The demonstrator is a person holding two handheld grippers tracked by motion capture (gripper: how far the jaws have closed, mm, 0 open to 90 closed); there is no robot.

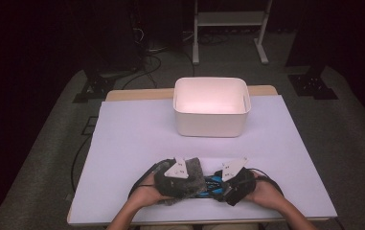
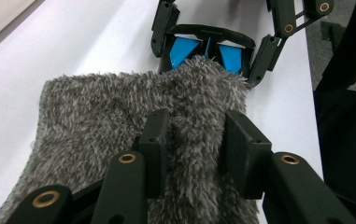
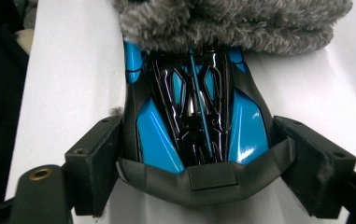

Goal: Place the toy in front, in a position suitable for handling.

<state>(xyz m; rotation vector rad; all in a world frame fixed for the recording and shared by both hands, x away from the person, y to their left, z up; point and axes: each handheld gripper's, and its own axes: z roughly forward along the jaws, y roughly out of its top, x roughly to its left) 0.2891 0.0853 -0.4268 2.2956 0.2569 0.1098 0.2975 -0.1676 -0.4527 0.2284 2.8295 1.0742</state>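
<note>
The right gripper (image 3: 203, 154) pinches the blue toy car (image 3: 196, 121) to hold it steady, while the left gripper (image 2: 196, 140), on its left, pinches the grey fluffy cloth (image 2: 133, 116) over its front.

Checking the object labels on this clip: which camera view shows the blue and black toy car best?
The right gripper view: the toy car sits close up, its body visible between the tongs, its front under the grey fluffy cloth. The left gripper view shows its rear beyond the cloth. The high view shows blue slivers.
</note>
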